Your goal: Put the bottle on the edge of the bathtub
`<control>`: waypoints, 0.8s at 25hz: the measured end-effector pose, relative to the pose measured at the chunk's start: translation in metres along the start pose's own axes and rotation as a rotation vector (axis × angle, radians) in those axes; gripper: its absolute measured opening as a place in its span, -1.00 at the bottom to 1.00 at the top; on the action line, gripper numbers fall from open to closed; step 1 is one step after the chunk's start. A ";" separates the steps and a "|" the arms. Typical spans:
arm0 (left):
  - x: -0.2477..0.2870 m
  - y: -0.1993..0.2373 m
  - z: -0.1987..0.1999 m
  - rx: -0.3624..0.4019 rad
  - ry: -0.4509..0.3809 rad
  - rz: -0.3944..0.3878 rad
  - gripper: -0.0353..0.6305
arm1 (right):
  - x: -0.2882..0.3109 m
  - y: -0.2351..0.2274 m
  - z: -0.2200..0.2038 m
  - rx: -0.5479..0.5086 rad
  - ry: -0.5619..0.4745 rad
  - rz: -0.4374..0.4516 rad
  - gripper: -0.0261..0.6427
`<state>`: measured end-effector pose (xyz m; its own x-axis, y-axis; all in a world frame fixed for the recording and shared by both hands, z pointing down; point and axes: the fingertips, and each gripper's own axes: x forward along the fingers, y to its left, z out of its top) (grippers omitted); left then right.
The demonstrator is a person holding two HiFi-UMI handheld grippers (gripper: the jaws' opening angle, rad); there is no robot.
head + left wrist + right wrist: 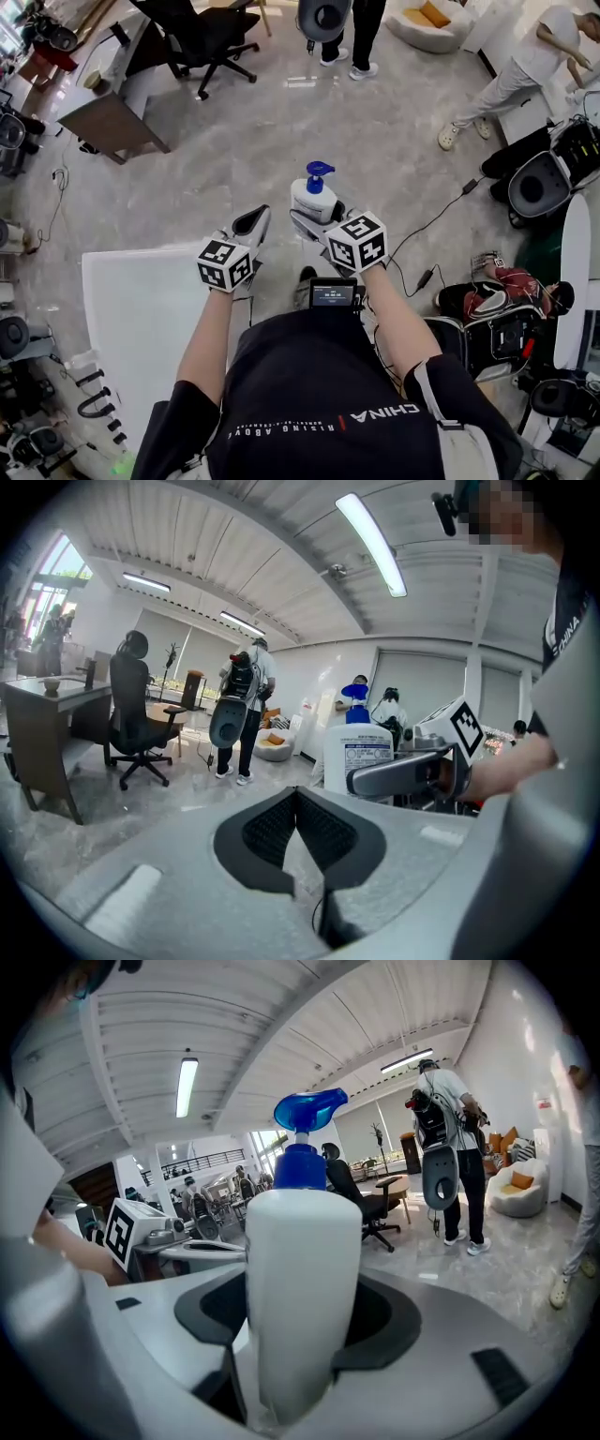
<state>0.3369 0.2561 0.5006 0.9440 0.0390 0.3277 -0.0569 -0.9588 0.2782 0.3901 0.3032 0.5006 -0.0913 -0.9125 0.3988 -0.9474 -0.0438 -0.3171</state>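
A white pump bottle with a blue pump head stands upright between the jaws of my right gripper, which is shut on its body. In the right gripper view the bottle fills the middle, with the dark pads of the right gripper pressed against both of its sides. My left gripper is held just left of the bottle, apart from it. Its jaws meet at the tips and hold nothing. From the left gripper view the bottle shows to the right. I cannot pick out a bathtub for certain.
A white flat surface lies low on the left. A desk and a black office chair stand beyond it. People stand at the back and at the right. Cables and equipment lie on the right.
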 end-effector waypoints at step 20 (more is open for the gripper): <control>0.064 0.135 0.041 -0.033 -0.049 0.202 -0.87 | 0.128 -0.077 0.053 -0.034 0.052 0.137 -0.09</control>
<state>0.4026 0.1180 0.5222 0.9271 -0.1673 0.3356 -0.2562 -0.9360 0.2413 0.4677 0.1683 0.5302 -0.2355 -0.8865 0.3983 -0.9346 0.0941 -0.3430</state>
